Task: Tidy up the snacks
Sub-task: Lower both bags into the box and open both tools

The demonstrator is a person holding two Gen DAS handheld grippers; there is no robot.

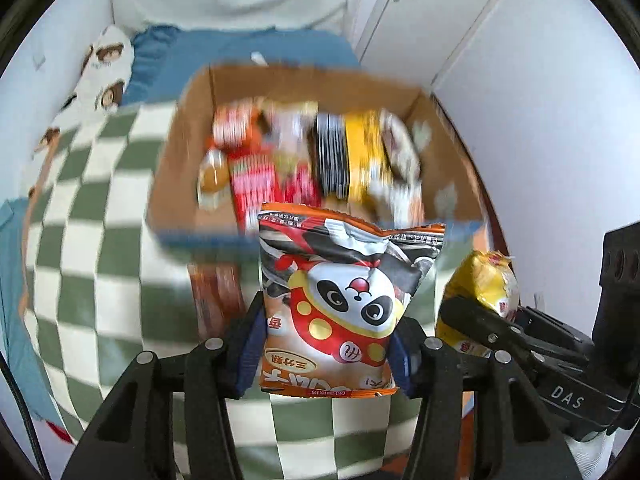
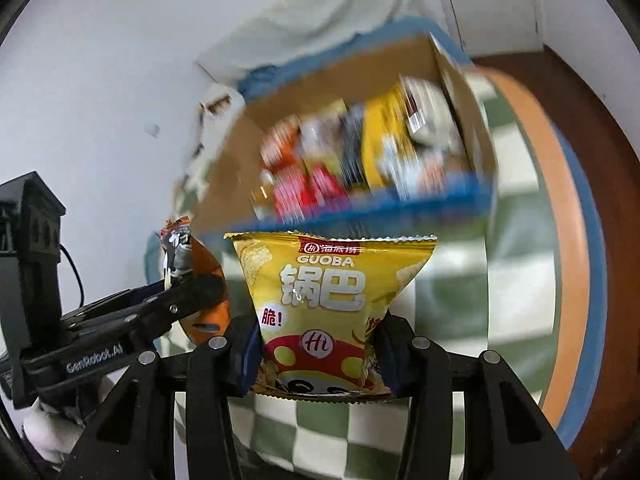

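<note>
A: Left wrist view. The left gripper [image 1: 326, 354] is clamped on the orange panda snack bag [image 1: 340, 300], its blue pads pressing the bag's lower half from both sides. The bag's long axis runs from 6 to 12 o'clock, and its print reads upside down, so the bag's top edge lies at the 6 o'clock end, nearest the camera.

B: And the second bag?

A: Right wrist view. The right gripper [image 2: 318, 354] is clenched on the yellow GUOBA bag [image 2: 324, 304], gripped low on both sides. Its long axis also runs from 6 to 12 o'clock, print upright, the serrated top seam pointing toward 12 o'clock.

B: Where do the bags sit relative to the box?

A: Each bag hangs clear above the green-and-white checkered cloth [image 1: 92, 216]. The cardboard box [image 1: 188, 152], blue-edged and blurred, lies beyond at 12 o'clock, already holding several snack packets [image 1: 352, 152]. In the left view the yellow bag appears at 3 o'clock; in the right view the orange bag appears at 9 o'clock
</note>
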